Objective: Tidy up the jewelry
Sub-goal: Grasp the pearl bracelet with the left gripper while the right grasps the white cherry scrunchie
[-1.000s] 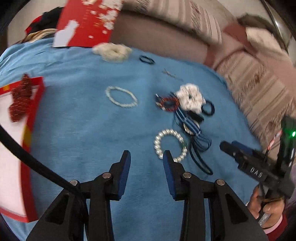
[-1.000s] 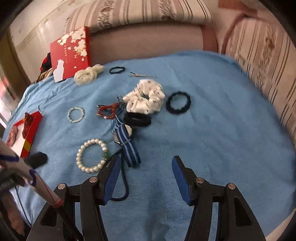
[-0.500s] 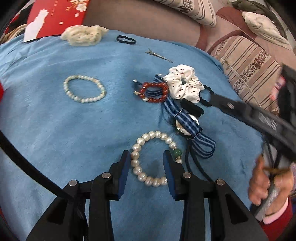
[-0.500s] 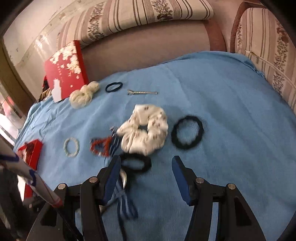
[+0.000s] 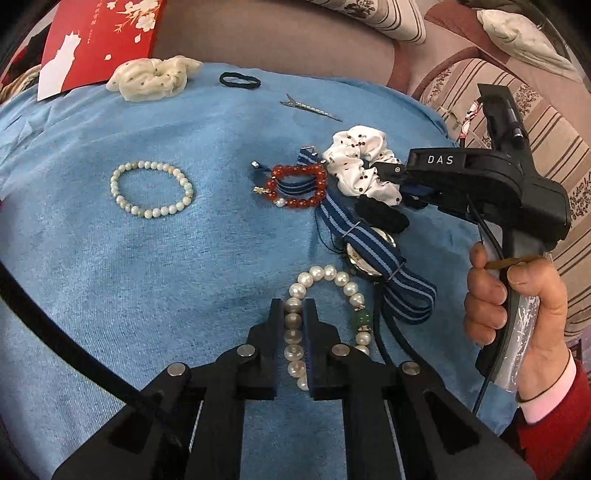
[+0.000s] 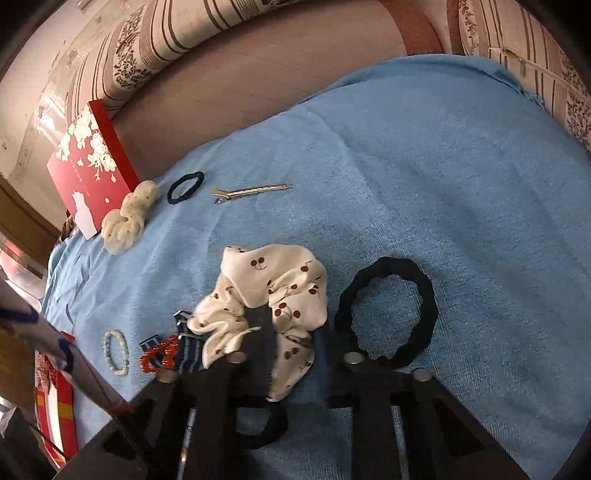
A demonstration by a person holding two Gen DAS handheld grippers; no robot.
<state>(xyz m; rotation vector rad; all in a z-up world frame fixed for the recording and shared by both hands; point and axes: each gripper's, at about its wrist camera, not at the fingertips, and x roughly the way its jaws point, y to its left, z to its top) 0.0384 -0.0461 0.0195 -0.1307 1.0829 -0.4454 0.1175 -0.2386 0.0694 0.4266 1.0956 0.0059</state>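
A large pearl bracelet with one green bead lies on the blue cloth. My left gripper is closing its jaws on the bracelet's left side, and the pads press on the pearls between them. A white cherry-print scrunchie lies further back. My right gripper is closing on the scrunchie's near edge, with the fabric pinched between its fingers. In the left wrist view the right gripper reaches in from the right, held by a hand.
A pale bead bracelet, a red bead bracelet, a blue striped watch and a black hair tie lie nearby. A wide black hair ring sits right of the scrunchie. Cream scrunchie, metal clip and red box are at the back.
The left gripper moved onto the pearl bracelet and closed on it. The right gripper moved forward and down to the cherry scrunchie and closed on its edge.
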